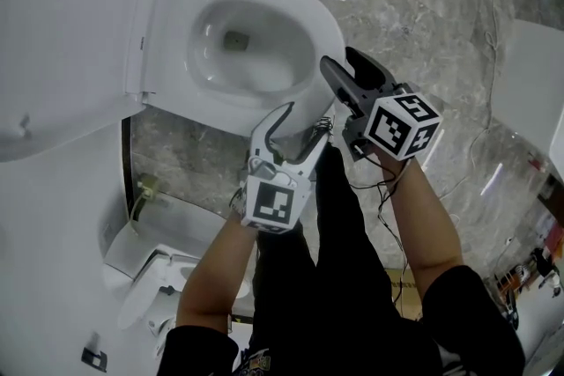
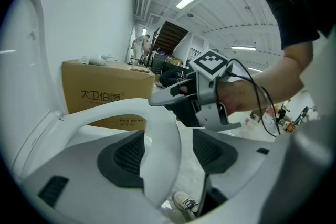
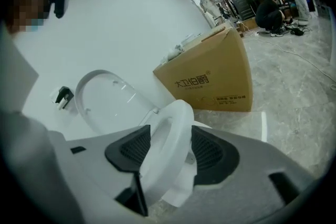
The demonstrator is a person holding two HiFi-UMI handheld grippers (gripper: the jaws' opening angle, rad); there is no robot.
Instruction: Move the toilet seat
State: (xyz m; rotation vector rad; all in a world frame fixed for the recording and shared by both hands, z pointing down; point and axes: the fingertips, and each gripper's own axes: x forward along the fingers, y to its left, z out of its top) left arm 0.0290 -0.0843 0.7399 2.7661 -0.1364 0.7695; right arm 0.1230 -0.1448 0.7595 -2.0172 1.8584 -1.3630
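The white toilet seat (image 1: pixel 324 35) rings the bowl, and its lid (image 1: pixel 62 48) stands raised at the left. Both grippers are at the seat's front edge. My left gripper (image 1: pixel 300 123) straddles the seat rim (image 2: pixel 160 134): the rim lies against one pad, with a gap to the other pad (image 2: pixel 210 152), so it is open. My right gripper (image 1: pixel 342 64) sits a little further round the rim. In the right gripper view the seat (image 3: pixel 170 134) fills the space between both dark pads, so the right gripper (image 3: pixel 170 152) is shut on it. The lid (image 3: pixel 105 97) shows behind.
A cardboard box (image 3: pixel 210 81) stands on the marble floor (image 1: pixel 423 4) beyond the bowl. Another white fixture (image 1: pixel 150 277) sits low at the left by the person's legs. A white unit (image 1: pixel 529 84) stands at the right edge. People work in the far background.
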